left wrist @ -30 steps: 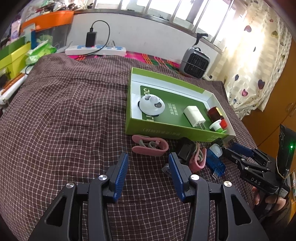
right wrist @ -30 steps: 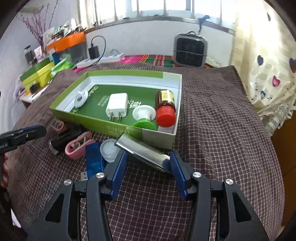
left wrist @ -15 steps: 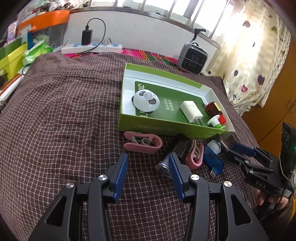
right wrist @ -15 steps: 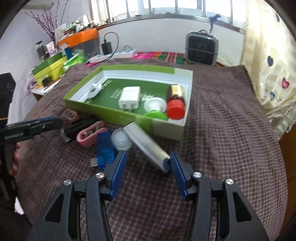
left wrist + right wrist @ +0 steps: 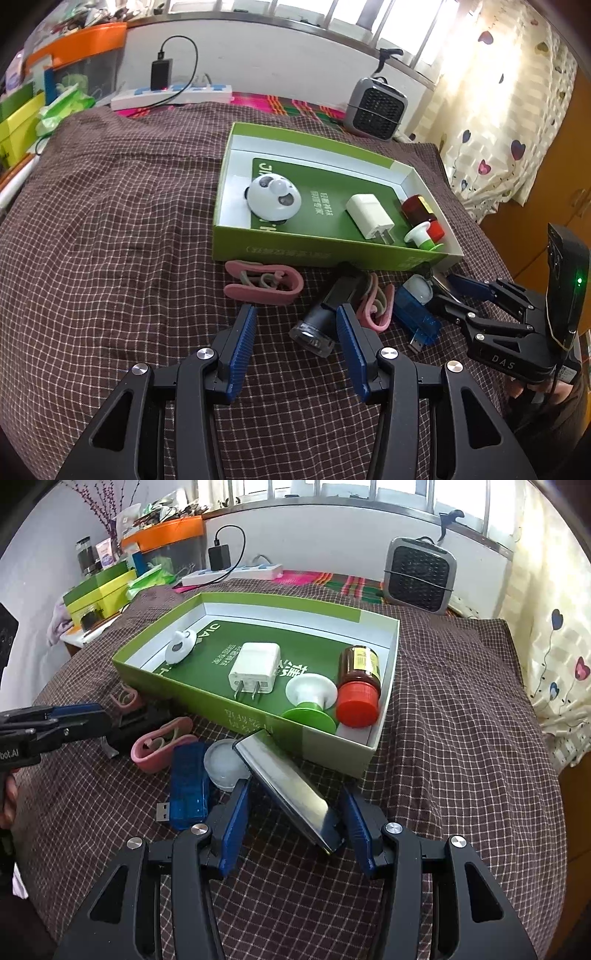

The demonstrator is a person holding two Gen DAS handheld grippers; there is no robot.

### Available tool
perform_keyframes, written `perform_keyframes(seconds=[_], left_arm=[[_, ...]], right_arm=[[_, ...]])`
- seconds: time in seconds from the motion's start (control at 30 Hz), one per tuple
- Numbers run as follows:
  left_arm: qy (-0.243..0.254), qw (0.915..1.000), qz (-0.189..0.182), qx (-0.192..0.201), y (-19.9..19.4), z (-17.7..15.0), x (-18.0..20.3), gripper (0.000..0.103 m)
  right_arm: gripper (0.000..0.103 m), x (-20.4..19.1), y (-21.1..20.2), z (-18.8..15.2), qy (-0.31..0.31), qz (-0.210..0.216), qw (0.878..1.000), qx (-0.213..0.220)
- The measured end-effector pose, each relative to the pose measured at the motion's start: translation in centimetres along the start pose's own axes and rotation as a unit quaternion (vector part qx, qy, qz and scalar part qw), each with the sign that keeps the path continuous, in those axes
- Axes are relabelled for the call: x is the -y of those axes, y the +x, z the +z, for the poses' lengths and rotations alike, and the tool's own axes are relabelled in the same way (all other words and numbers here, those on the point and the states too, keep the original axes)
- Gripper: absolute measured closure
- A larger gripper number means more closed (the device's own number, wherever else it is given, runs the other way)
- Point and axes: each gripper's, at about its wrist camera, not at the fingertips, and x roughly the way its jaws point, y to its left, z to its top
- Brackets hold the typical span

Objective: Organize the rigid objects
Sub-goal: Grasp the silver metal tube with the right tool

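Right wrist view: green box (image 5: 177,686) holds five items; two pink clips (image 5: 160,744) outside.

**Black frames, blue fingers**

Up close on the left gripper (image 5: 295,332): black skeletal linkage arms, triangular cut-outs, silver round screws at the joints, ribbed blue fingers (image 5: 242,350). The right gripper (image 5: 295,808) is built just the same. Seen side-on, it carries white "DAS" lettering and a black upright module with a green light.

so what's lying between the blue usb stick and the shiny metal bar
A round translucent white cap lies between the blue USB stick and the shiny metal bar, touching or nearly touching both. The right wrist view shows it best.
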Motion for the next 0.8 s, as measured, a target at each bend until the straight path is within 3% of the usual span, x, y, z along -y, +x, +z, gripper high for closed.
perform_keyframes(seconds=[0.13,0.23,0.3,0.6,0.8], left_arm=[[0.006,1.0,0.0,-0.002,0.2,0.2,0.5,0.059],[0.01,0.9999,0.0,-0.004,0.5,0.2,0.8,0.059],[0.013,0.9999,-0.001,-0.007,0.7,0.2,1.0,0.059],[0.026,0.9995,0.005,-0.019,1.9,0.4,1.7,0.059],[0.041,0.9989,0.009,-0.02,2.5,0.6,2.2,0.059]], right_arm=[[0.057,0.5,-0.2,-0.2,0.014,0.003,1.0,0.002],[0.064,0.5,-0.4,-0.4,0.015,0.005,1.0,0.002],[0.075,0.5,-0.5,-0.5,0.017,0.007,1.0,0.004],[0.092,1.0,-1.4,-1.4,0.041,0.01,0.999,0.01],[0.092,1.3,-2.3,-2.5,0.059,0.01,0.998,0.008]])
